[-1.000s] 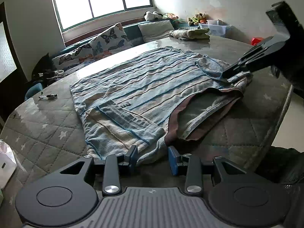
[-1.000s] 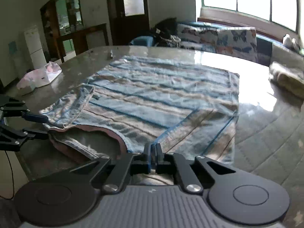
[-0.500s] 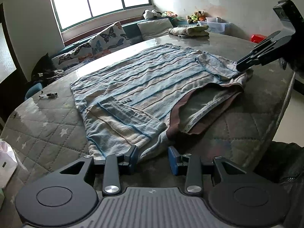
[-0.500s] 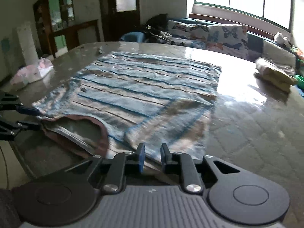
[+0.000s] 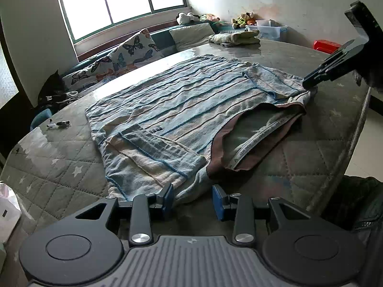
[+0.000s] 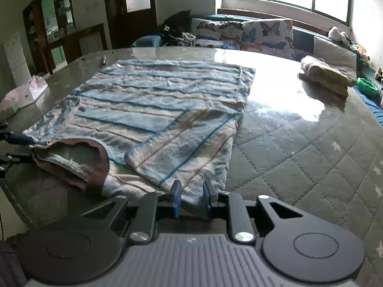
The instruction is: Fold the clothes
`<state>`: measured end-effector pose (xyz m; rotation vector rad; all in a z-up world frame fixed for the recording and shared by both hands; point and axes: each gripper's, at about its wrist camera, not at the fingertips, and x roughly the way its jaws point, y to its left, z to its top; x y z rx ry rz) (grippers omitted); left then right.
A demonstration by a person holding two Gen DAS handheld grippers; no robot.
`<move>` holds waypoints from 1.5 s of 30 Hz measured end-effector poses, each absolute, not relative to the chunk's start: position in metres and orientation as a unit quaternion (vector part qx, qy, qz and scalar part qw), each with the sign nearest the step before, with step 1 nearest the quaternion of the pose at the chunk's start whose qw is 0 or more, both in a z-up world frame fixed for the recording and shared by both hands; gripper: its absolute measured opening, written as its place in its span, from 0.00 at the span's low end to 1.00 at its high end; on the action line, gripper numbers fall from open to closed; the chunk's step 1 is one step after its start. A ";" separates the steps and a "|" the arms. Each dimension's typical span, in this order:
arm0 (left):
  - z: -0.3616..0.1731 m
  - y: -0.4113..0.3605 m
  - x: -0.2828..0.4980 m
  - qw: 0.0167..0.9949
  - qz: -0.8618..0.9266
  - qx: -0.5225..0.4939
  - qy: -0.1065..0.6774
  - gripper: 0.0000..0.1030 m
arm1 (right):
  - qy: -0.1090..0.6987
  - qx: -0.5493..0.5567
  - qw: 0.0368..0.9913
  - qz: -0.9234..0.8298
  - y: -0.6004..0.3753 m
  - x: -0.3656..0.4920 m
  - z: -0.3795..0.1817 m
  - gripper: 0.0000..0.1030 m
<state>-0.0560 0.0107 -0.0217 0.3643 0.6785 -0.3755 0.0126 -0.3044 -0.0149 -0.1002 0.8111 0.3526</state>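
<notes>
Looking along both grippers, we see the striped shirt (image 5: 182,105) spread flat on the round quilted desk (image 5: 318,157), its brown neckline (image 5: 241,143) opening toward the desk's near rim and its hem lying at the far side, toward the window, so the long axis runs from us straight away across the desk. Both sleeves are folded inward over the body: one sleeve (image 5: 153,157) lies beside the neckline near the left gripper (image 5: 192,197), the other sleeve (image 6: 182,150) lies on the neckline's opposite side near the right gripper (image 6: 191,197). The left jaws stand moderately apart just short of the shirt's shoulder edge, with nothing pressed between them. The right jaws have just been opening and now stand narrowly apart; the shirt's near corner lies between them, but the pads do not squeeze it. In the left wrist view the right gripper's tip (image 5: 311,81) sits at the shirt's far shoulder corner. Beyond the shirt's hem the desk is bare and glossy up to a folded cloth (image 6: 328,74) near the far rim. A pen (image 5: 58,124) lies well apart from the shirt's side edge, and quilted surface stays free on either side of the shirt.
</notes>
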 end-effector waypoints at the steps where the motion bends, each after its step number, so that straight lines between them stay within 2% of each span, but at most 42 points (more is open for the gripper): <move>1: -0.022 0.011 -0.056 0.910 -0.182 0.177 0.328 0.37 | 0.393 -0.048 0.902 0.170 -0.304 0.013 -0.016 0.18; 12: -0.024 0.001 -0.058 0.906 -0.193 0.224 0.303 0.37 | 0.385 -0.099 0.894 0.208 -0.280 0.004 -0.006 0.30; 16: -0.025 -0.003 -0.059 0.902 -0.202 0.245 0.292 0.37 | 0.386 -0.125 0.885 0.227 -0.269 -0.002 -0.009 0.30; 19: -0.026 -0.005 -0.058 0.902 -0.207 0.250 0.286 0.36 | 0.381 -0.148 0.879 0.245 -0.262 -0.009 -0.009 0.38; 23: -0.026 -0.004 -0.056 0.905 -0.208 0.239 0.283 0.19 | 0.375 -0.175 0.872 0.262 -0.254 -0.014 -0.009 0.46; 25: -0.024 -0.003 -0.055 0.909 -0.203 0.227 0.284 0.12 | 0.370 -0.188 0.869 0.269 -0.250 -0.016 -0.011 0.47; 29: -0.011 0.005 -0.045 0.921 -0.193 0.183 0.285 0.10 | 0.351 -0.218 0.868 0.276 -0.243 -0.020 -0.013 0.52; 38: 0.009 0.014 -0.018 0.931 -0.183 0.130 0.288 0.09 | 0.329 -0.236 0.873 0.274 -0.238 -0.013 -0.019 0.52; 42: 0.013 0.019 -0.010 0.932 -0.179 0.108 0.295 0.09 | 0.317 -0.228 0.885 0.254 -0.243 -0.001 -0.023 0.44; 45: 0.011 0.022 -0.010 0.931 -0.181 0.099 0.302 0.09 | 0.314 -0.219 0.893 0.238 -0.248 0.006 -0.025 0.29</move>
